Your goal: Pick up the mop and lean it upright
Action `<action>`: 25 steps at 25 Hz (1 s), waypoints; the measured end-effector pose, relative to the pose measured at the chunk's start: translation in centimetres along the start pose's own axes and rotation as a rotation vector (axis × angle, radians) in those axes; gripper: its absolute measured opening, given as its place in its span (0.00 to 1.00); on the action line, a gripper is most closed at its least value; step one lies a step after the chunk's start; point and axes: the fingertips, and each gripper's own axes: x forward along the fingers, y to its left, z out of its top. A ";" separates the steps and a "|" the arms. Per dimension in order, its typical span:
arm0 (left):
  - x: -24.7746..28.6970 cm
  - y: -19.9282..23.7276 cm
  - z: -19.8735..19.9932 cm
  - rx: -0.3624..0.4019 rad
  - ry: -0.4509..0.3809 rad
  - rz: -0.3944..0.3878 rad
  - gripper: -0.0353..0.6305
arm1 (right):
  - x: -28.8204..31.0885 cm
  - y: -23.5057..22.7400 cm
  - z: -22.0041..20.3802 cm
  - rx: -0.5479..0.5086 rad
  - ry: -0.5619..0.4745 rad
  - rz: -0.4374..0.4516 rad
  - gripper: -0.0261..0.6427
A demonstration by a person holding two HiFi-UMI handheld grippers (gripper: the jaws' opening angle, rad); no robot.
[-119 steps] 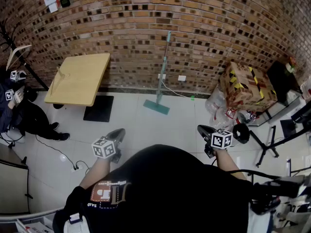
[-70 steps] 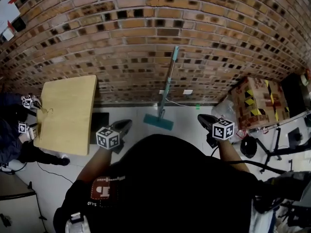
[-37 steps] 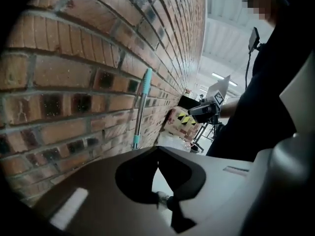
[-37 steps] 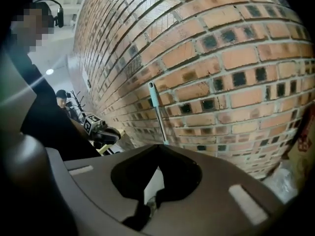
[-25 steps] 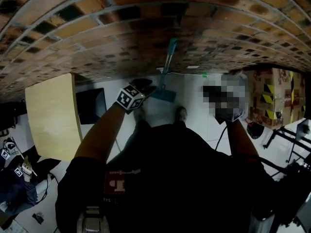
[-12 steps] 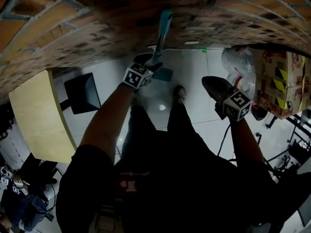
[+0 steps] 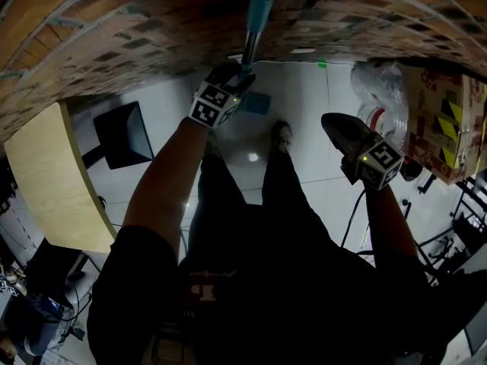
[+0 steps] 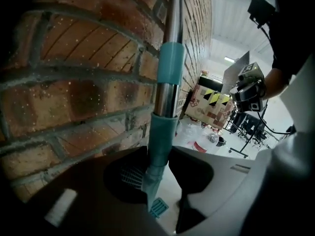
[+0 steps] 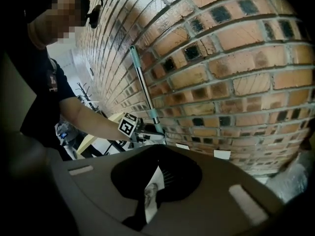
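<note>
Mop: stands upright along the brick wall, its teal head on the white floor at the foot of the wall; the handle is metal with teal sleeves.
Left claw: reaches to the wall with the mop handle between its jaws. The jaws have just been closing. They are still apart: one lies against the handle, and a sliver of floor shows between the handle and the other.
Right claw: jaws together with nothing in them, held over the floor well to the right of the mop and pointing at the wall.
From the right gripper view: the mop handle runs up the bricks, and the left claw meets it at a teal sleeve low on the shaft.
Nearby: a cardboard box with black-and-yellow tape and a clear plastic bag by the wall on the right.
Person: a shoe on the floor just below the mop head.
</note>
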 end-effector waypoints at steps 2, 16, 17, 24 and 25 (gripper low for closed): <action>-0.2 -0.3 0.1 0.012 0.004 -0.008 0.25 | 0.0 0.0 -0.2 -0.001 -0.009 0.002 0.06; -4.6 -2.0 1.2 0.093 0.068 -0.010 0.25 | 0.2 1.9 1.2 -0.049 -0.024 0.012 0.06; -5.1 -2.1 1.4 0.095 0.072 -0.010 0.25 | 0.2 2.4 1.5 -0.055 -0.017 0.018 0.06; -9.2 -2.7 4.4 0.083 0.059 -0.004 0.25 | 0.2 4.6 4.0 -0.092 -0.034 0.034 0.06; -9.8 -2.8 5.0 0.078 0.053 -0.003 0.25 | 0.2 4.9 4.5 -0.097 -0.038 0.035 0.06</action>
